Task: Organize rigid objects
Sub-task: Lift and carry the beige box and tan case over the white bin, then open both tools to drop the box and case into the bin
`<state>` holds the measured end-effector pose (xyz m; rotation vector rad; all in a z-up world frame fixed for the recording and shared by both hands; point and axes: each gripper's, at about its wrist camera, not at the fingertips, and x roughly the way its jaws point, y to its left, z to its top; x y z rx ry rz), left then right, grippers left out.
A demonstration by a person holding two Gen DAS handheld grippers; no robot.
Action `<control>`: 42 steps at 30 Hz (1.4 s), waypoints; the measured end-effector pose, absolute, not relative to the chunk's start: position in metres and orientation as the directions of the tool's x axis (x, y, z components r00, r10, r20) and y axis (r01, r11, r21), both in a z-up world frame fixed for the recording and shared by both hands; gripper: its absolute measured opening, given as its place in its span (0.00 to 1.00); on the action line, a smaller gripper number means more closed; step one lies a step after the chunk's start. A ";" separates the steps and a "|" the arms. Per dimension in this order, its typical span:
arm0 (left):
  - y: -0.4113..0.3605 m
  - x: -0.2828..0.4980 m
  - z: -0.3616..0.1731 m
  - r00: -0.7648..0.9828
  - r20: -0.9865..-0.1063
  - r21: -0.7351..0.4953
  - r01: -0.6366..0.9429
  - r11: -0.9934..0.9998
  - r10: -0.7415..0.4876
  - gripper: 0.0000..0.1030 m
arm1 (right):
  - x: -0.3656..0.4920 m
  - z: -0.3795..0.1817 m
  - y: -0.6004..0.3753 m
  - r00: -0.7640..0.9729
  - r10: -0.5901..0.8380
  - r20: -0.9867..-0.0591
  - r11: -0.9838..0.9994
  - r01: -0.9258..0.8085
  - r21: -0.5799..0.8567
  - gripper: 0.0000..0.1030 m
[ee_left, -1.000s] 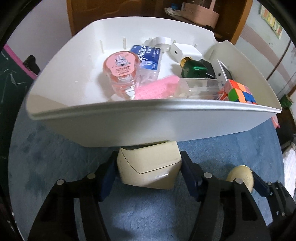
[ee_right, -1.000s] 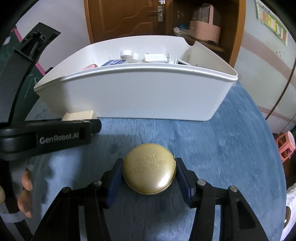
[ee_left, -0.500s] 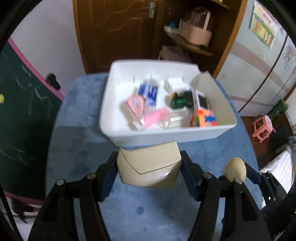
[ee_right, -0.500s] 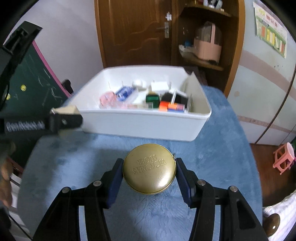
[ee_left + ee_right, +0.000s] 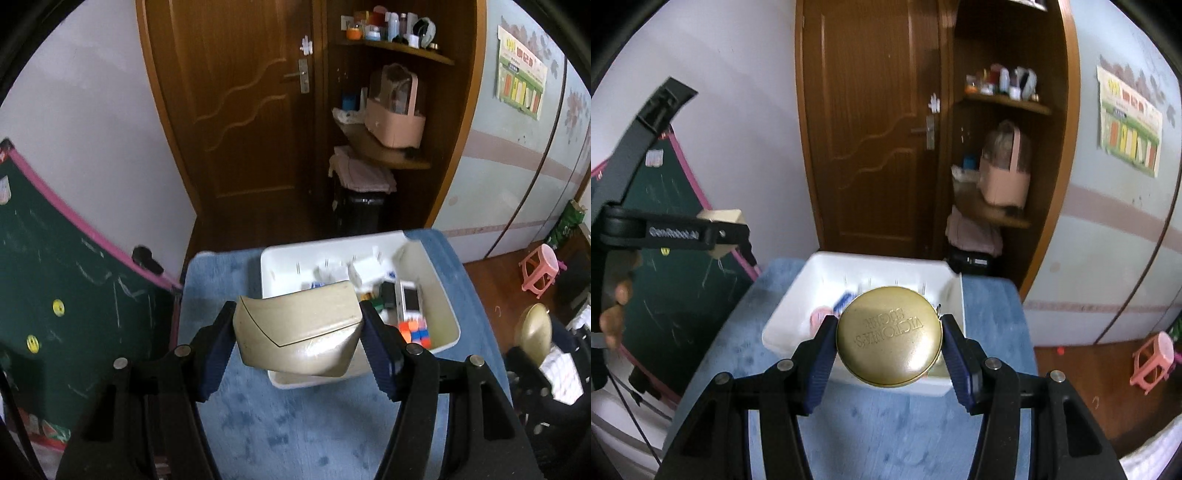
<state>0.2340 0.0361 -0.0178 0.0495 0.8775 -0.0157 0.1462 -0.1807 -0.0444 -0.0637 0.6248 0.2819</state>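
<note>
Left wrist view: left claw clamped on a beige wedge-shaped plastic case, right claw clamped on a round gold metal tin, both held raised above the blue surface, white plastic bin lying ahead and below, nearer the left claw.

The cream case clamped in my left tongs hides the near left part of the white bin beyond it, covering most items there. The gold tin in my right tongs blocks the bin's middle; only slivers of a pink thing and a blue thing peek out left of it, too blurred to identify. My right tongs' bases run off the lower edge. The small bottles on the high shelf beyond are too small to tell apart.
</note>
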 end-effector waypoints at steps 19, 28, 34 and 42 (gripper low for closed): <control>0.037 0.376 -0.118 0.541 -0.840 0.086 0.047 0.995 0.047 0.66 | 0.298 -0.048 -0.137 0.699 0.139 -0.701 0.973 -0.227 -0.034 0.54; 0.037 0.402 -0.186 0.463 -0.885 0.078 0.071 0.994 0.036 0.66 | 0.328 -0.133 -0.114 0.577 0.104 -0.810 0.973 -0.229 -0.038 0.54; 0.037 0.412 -0.217 0.416 -0.908 0.082 0.070 0.994 0.045 0.66 | 0.335 -0.181 -0.107 0.491 0.079 -0.867 0.971 -0.234 -0.044 0.54; 0.033 0.412 -0.231 0.377 -0.924 0.098 0.086 0.991 0.059 0.67 | 0.344 -0.211 -0.101 0.388 0.070 -0.919 0.969 -0.244 -0.029 0.54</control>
